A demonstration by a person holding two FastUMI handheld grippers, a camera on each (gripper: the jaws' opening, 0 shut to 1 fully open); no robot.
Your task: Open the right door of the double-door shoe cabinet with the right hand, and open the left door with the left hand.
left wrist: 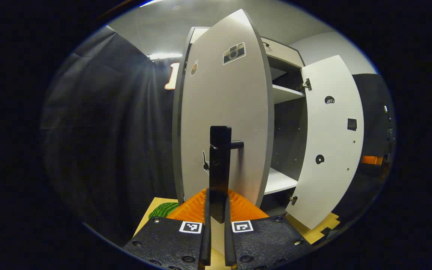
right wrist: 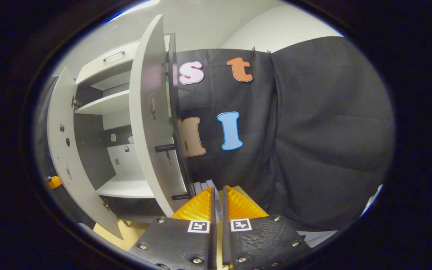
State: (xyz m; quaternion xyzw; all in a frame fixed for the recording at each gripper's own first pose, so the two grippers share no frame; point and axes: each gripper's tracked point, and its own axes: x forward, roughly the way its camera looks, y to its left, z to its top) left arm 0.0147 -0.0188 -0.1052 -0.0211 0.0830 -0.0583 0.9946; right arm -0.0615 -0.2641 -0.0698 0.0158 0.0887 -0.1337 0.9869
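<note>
Looking at our setup here, biggest thing down to smallest:

Shoe cabinet (left wrist: 281, 56): both doors stand swung out, shelves (left wrist: 285, 93) showing between them, so we'd say the task is basically done.

Left door (left wrist: 223, 112): wide open, outer face turned toward the left gripper view; stickers on it.

Right door (left wrist: 330, 138): also swung out, inner face and hinges showing in the left gripper view. In the right gripper view it's edge-on (right wrist: 150, 123), close by.

Left door handle (left wrist: 219, 165): dark vertical bar on a short post, good to pinch and pull.

Left gripper (left wrist: 216, 225): fingers clamped on the bottom of that bar, which is why the door sits where it does.

Right gripper (right wrist: 218, 217): fingers nearly together with a thin pale strip in the gap; we can't tell if they're pressing on it. The right door handle (right wrist: 178, 161) sits just up-left of it.

In the way: booth curtain (right wrist: 313, 142) close behind the right door; something orange (left wrist: 372, 160) beyond it, well apart.
</note>
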